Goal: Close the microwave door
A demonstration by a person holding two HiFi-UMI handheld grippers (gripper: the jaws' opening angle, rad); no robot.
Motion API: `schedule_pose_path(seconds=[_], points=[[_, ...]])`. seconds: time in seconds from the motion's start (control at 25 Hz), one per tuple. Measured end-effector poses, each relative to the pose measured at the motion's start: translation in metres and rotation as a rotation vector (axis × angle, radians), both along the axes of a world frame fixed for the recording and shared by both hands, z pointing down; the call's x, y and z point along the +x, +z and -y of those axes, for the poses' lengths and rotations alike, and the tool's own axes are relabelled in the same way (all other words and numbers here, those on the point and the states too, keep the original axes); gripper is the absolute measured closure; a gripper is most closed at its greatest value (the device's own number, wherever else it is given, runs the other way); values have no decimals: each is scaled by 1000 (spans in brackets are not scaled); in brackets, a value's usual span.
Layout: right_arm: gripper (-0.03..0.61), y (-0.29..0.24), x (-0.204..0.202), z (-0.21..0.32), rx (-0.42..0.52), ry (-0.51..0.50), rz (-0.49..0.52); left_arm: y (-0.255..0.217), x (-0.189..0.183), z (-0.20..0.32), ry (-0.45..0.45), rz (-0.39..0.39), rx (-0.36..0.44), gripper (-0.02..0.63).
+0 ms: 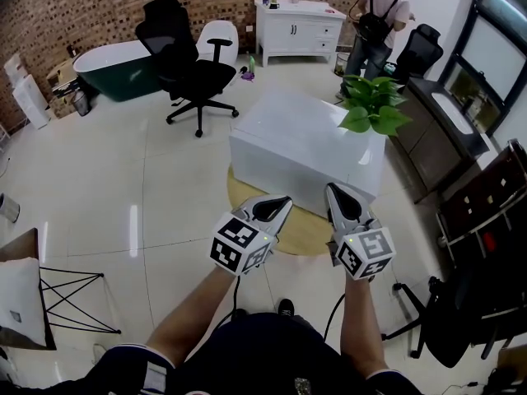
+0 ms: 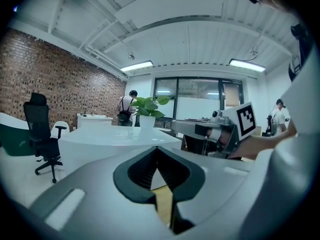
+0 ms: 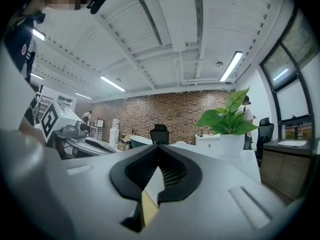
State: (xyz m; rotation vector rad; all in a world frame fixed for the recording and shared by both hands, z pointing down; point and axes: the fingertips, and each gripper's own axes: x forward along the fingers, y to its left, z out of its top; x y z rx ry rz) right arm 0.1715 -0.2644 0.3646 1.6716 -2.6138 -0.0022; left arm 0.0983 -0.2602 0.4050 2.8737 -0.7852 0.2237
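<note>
No microwave shows in any view. My left gripper is held in front of the person, its jaws shut with nothing between them; in the left gripper view its tips meet. My right gripper hangs beside it, also shut and empty, tips together in the right gripper view. Both point toward a white block-shaped table that stands on a round yellow mat. A potted green plant sits on the table's far right corner.
A black office chair stands on the tiled floor behind the table, with a dark green bathtub and a white cabinet by the brick wall. A person with a backpack stands at the back right. A dark counter runs along the right.
</note>
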Motion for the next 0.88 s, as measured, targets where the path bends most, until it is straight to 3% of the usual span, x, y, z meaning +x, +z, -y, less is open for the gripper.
schedule_pose_path(seconds=[0.88], points=[[578, 3, 2, -2, -24, 24, -32, 1, -2, -4, -6, 5, -2, 601]])
